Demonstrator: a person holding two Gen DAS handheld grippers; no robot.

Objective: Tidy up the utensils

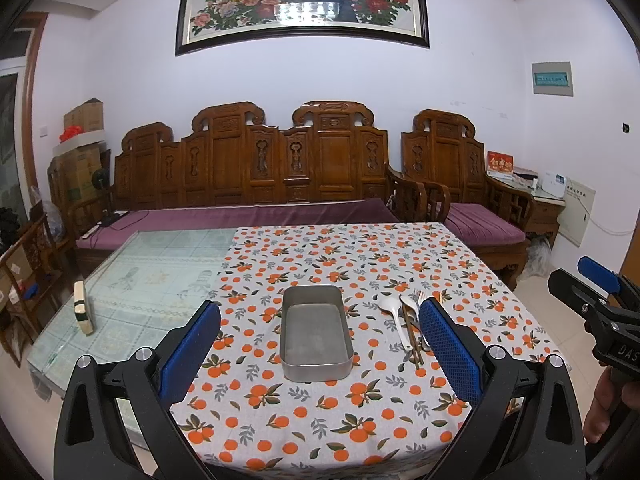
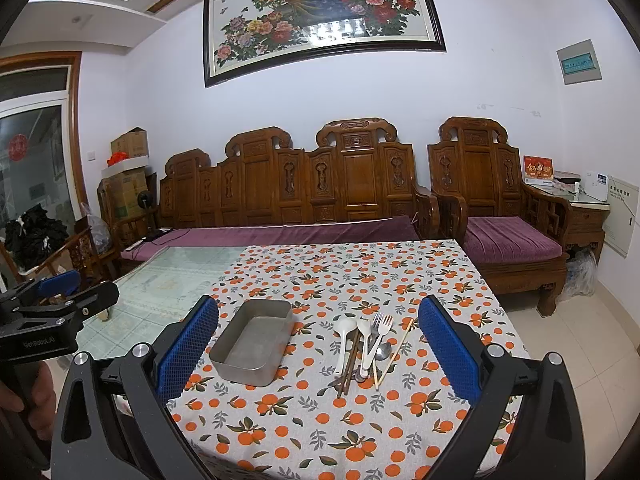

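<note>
Two claws, left claw (image 1: 320, 344) and right claw (image 2: 318, 344), are wide apart, holding nothing. Slippery, stiff spoons and forks (image 2: 368, 346) lie at three o'clock from the empty metal tin (image 2: 254, 342); grab handles.

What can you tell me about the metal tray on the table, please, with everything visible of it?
The metal tray is a dull grey, rectangular tin with rounded corners, low upright walls and a flat, slightly scuffed floor. It is empty and sits flat on the orange-print tablecloth, long side running away from the cameras. The pile of utensils lies to its right, apart from it. Nothing touches it except the cloth; both grippers are open and off it.
</note>
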